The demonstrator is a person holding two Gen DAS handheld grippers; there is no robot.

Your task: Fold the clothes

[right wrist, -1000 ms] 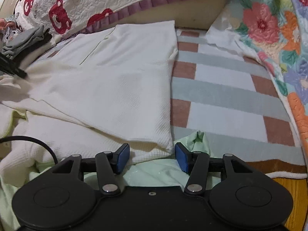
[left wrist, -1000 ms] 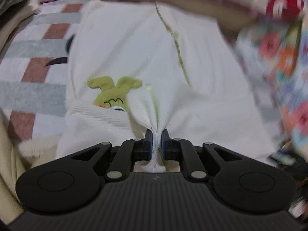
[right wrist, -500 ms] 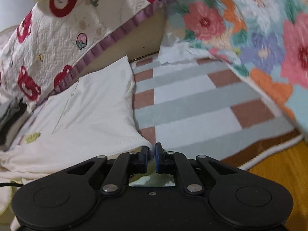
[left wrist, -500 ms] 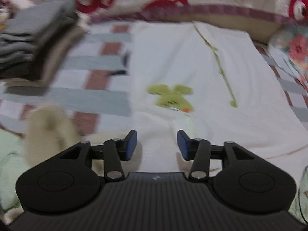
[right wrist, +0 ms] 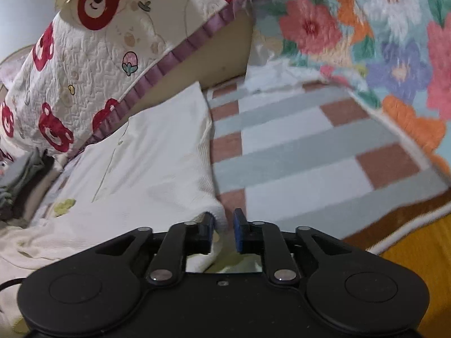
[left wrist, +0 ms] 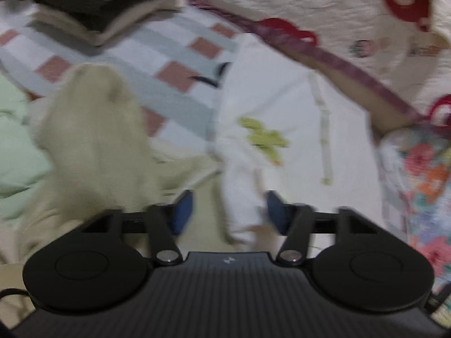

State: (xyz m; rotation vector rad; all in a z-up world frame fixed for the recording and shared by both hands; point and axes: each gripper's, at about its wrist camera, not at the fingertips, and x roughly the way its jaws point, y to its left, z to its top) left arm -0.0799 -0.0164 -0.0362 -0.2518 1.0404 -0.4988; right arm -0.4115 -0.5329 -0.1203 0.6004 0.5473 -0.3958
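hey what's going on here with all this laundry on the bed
A person with tongs in each hand is folding a white garment spread on a checked blanket. The right tongs are at the garment's near corner, jaws opening, with the corner beside the left pad rather than pinched. The left tongs are closing over its other near edge, cloth between the pads but not yet gripped. A stack of folded clothes sits off to the side.

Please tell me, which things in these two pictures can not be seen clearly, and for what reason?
- Left wrist view: motion blur hides the details of the green figure on the white garment.
- Same view: whether the closing left claw already presses the garment's edge.
- Same view: the folded pile is cut by the top edge.
- Right wrist view: the opening right claw covers the garment's corner.
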